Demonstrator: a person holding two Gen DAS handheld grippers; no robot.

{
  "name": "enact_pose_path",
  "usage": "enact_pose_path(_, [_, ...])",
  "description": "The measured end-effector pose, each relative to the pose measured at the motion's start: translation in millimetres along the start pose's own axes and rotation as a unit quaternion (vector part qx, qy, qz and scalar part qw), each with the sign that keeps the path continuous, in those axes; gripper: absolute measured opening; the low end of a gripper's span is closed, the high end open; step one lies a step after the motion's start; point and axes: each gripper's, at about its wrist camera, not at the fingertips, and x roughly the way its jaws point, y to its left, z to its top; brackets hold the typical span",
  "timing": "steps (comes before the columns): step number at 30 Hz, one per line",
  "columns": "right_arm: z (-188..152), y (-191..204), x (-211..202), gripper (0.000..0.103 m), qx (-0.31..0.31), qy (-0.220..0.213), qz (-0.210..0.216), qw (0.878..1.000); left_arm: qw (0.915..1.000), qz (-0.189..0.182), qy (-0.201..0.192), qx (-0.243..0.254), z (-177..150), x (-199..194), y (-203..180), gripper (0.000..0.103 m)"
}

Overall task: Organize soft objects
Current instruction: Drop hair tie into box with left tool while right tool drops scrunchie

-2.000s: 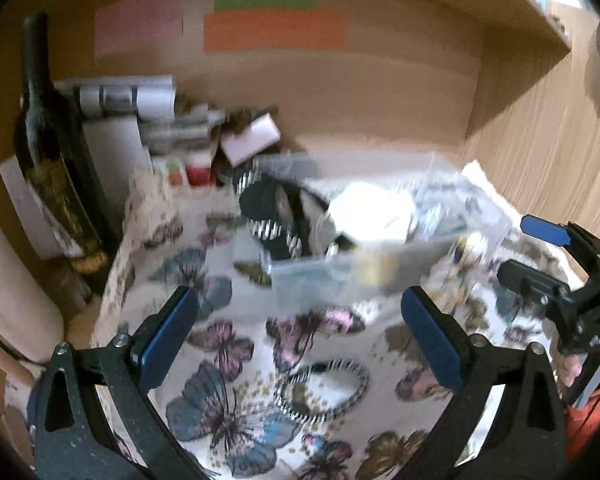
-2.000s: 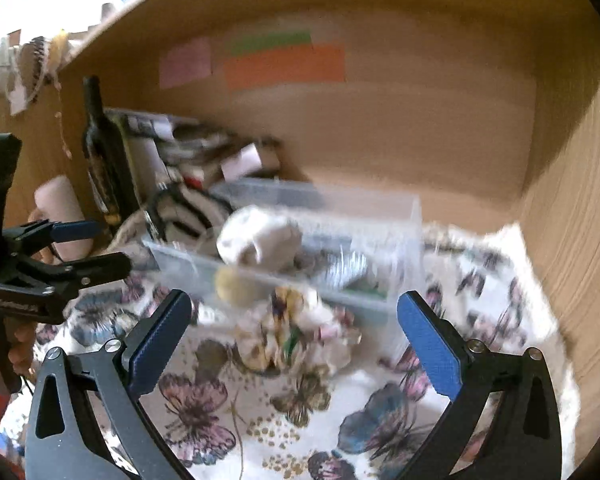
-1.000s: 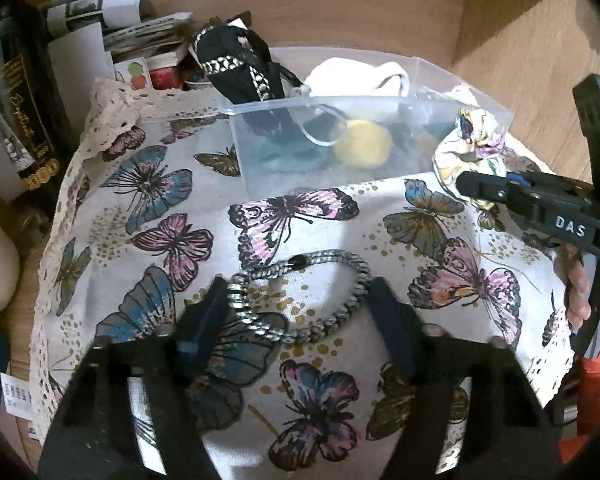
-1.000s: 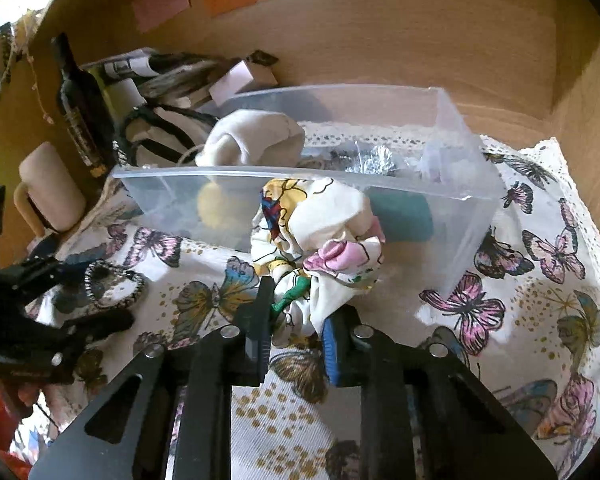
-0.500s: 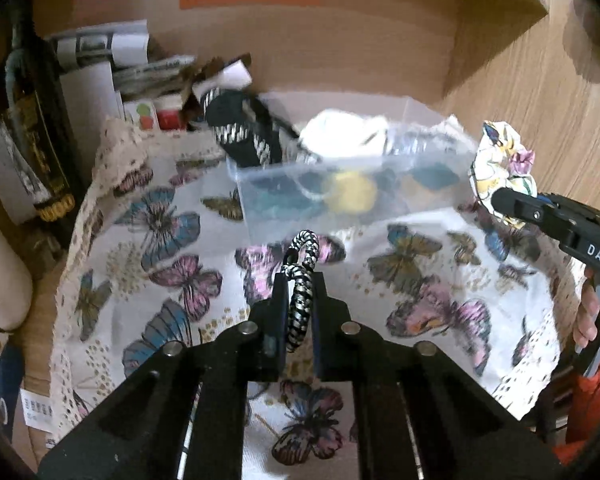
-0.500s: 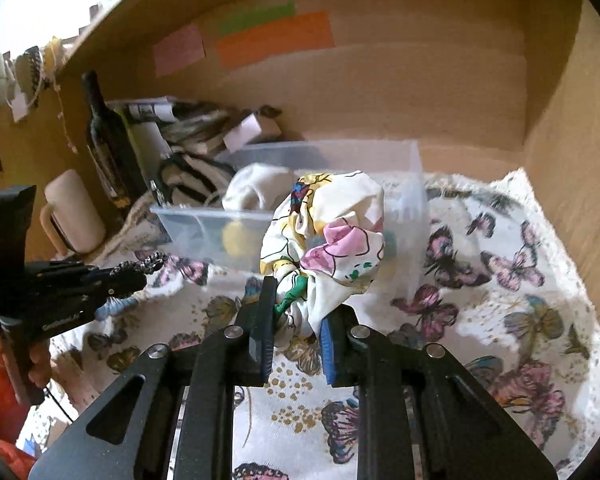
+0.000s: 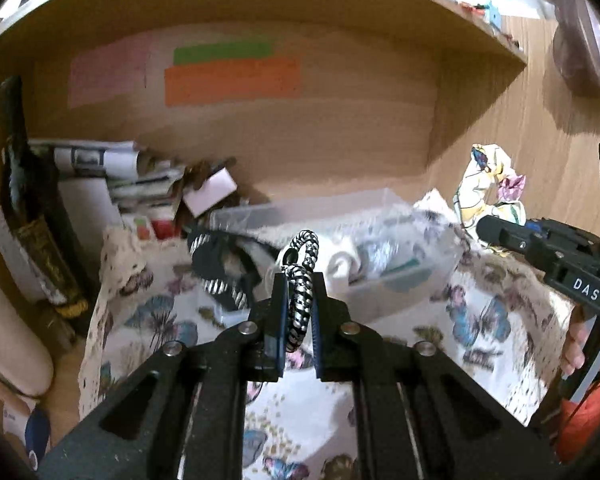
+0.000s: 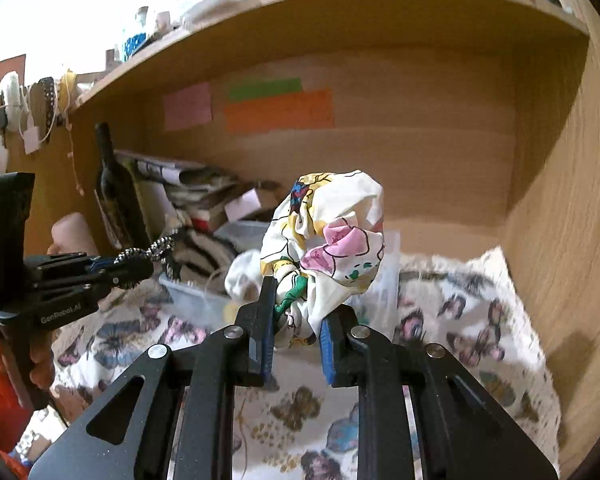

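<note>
While earlier low, scrunchie (image 8: 332, 240), braided band (image 7: 303, 276) raised.

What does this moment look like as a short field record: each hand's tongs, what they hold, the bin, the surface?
left tongs: shut on braided hair tie, held above the cloth
right tongs: shut on floral scrunchie, lifted
clear plastic bin: on the table ahead, already holding soft items
bin contents: blurred; a white bundle shows
surface: butterfly tablecloth
backdrop: dark bottle at left
</note>
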Motion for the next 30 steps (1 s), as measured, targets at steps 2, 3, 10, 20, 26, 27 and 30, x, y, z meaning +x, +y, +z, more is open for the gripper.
enact_pose_path(2, [7,-1,2,0.017,-0.002,-0.007,-0.001,1.0,1.0,-0.005,-0.005,-0.001,9,5,-1,0.009])
enact_pose_path(3, [9,-2,4,0.017,-0.003,-0.008,-0.001,1.0,0.9999,-0.007,-0.007,-0.003,13,7,-2,0.009])
enact_pose_path(10, [17,-4,35,0.017,-0.002,0.011,0.007,1.0,0.9999,-0.001,-0.003,-0.01,27,37,0,0.01])
enact_pose_path(20, [2,-4,99,0.017,-0.004,0.097,0.019,0.995,0.9985,0.01,0.048,-0.023,24,92,12,0.01])
enact_pose_path(26, [-7,-1,115,0.02,-0.017,0.129,0.01,0.991,0.9977,0.015,0.066,-0.007,17,109,7,0.012])
enact_pose_path(27, [-7,0,115,0.02,-0.021,0.13,0.004,0.991,0.9975,0.016,0.069,-0.003,16,110,6,0.017])
enact_pose_path(30, [-7,-1,112,0.035,-0.021,0.129,-0.004,0.991,0.9973,0.012,0.073,0.0,14,110,4,0.032])
